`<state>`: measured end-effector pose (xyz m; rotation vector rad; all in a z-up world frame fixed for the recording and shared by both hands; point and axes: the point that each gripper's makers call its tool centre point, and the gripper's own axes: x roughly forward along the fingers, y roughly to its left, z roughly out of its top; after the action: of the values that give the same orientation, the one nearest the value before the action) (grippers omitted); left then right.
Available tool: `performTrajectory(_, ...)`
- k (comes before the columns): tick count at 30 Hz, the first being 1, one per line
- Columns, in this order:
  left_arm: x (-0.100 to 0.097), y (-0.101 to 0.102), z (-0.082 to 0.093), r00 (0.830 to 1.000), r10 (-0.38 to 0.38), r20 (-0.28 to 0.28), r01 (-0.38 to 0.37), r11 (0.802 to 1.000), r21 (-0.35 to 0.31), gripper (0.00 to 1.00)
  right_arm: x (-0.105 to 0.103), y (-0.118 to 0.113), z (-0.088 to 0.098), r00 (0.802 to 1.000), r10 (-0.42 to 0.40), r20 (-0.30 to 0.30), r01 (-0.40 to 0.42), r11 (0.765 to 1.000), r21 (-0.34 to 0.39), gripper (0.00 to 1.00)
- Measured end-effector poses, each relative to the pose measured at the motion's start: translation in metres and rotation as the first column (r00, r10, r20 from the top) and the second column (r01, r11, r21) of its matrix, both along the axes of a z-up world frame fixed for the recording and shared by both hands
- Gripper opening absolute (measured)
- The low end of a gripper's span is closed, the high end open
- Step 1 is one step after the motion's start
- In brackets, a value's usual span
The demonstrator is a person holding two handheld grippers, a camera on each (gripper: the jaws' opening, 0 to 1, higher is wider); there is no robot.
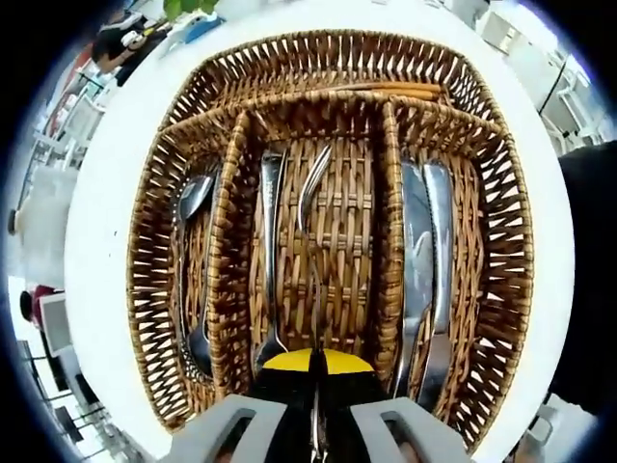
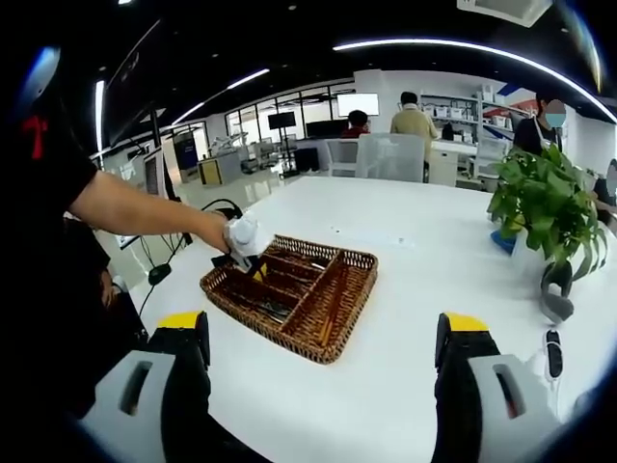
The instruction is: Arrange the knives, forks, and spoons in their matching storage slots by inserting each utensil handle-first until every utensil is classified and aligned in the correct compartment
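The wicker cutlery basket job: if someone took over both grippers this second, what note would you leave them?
Left gripper: shut on a fork, held over the middle slot of the wicker basket.
Right gripper: open, holding nothing, back over the white table.
Done: spoons lie in the left slot, a second fork in the middle, knives in the right.
Left: lay the held fork beside the other and release it.

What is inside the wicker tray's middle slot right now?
In the wicker tray, the middle slot holds two forks: one fork lying flat, and a second fork pinched in the left gripper. That gripper covers the near end of the slot.
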<state>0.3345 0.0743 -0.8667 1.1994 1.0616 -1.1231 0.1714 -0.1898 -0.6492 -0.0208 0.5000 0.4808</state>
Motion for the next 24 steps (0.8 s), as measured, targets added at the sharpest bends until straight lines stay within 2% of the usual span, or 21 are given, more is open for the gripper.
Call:
performTrajectory(2, 0.001, -0.001, 0.002, 1.000, 0.017, 0.008, -0.017, 0.999, -0.039, 0.01, 0.000, -0.001, 0.001, 1.000, 0.000, 0.004, 0.001, 1.000, -0.004, 0.99)
performTrajectory(5, 0.007, -0.004, 0.007, 0.999, 0.026, 0.045, -0.022, 0.995, -0.095, 0.08, -0.001, -0.002, 0.003, 1.000, -0.001, 0.008, 0.001, 1.000, -0.004, 0.99)
performTrajectory(6, 0.006, -0.008, 0.011, 0.998, 0.053, 0.029, -0.049, 0.989, -0.141, 0.09, -0.001, -0.002, 0.003, 1.000, 0.000, 0.008, 0.000, 1.000, -0.004, 0.99)
performTrajectory(8, 0.006, -0.011, 0.016, 0.996, 0.089, 0.010, -0.086, 0.978, -0.190, 0.12, -0.001, -0.003, 0.003, 1.000, 0.002, 0.007, -0.002, 1.000, -0.006, 0.99)
performTrajectory(14, 0.007, -0.006, 0.019, 0.995, 0.105, 0.002, -0.102, 0.970, -0.220, 0.17, -0.003, 0.000, 0.003, 1.000, 0.008, 0.009, -0.008, 1.000, -0.004, 0.99)
performTrajectory(16, 0.007, -0.008, 0.021, 0.997, 0.080, 0.011, -0.075, 0.967, -0.245, 0.18, -0.004, 0.000, 0.003, 1.000, 0.008, 0.010, -0.008, 1.000, -0.003, 0.99)
performTrajectory(18, 0.009, -0.009, 0.025, 0.995, 0.100, 0.018, -0.091, 0.956, -0.278, 0.23, -0.005, 0.000, 0.004, 1.000, 0.007, 0.015, -0.007, 1.000, -0.004, 0.99)
performTrajectory(20, 0.013, -0.012, 0.031, 0.988, 0.151, 0.010, -0.138, 0.927, -0.349, 0.34, -0.006, 0.000, 0.005, 1.000, 0.007, 0.018, -0.007, 1.000, -0.001, 0.99)
performTrajectory(21, 0.018, -0.010, 0.037, 0.983, 0.185, 0.015, -0.165, 0.908, -0.384, 0.35, -0.006, 0.000, 0.006, 1.000, 0.006, 0.021, -0.006, 1.000, -0.001, 0.99)
performTrajectory(23, 0.010, -0.010, 0.041, 0.974, 0.219, -0.065, -0.225, 0.877, -0.424, 0.42, -0.005, 0.001, 0.007, 1.000, 0.007, 0.025, -0.007, 1.000, -0.004, 0.99)
performTrajectory(24, 0.014, -0.009, 0.044, 0.970, 0.236, -0.058, -0.236, 0.860, -0.452, 0.43, -0.005, 0.001, 0.007, 1.000, 0.008, 0.026, -0.008, 1.000, -0.004, 0.99)
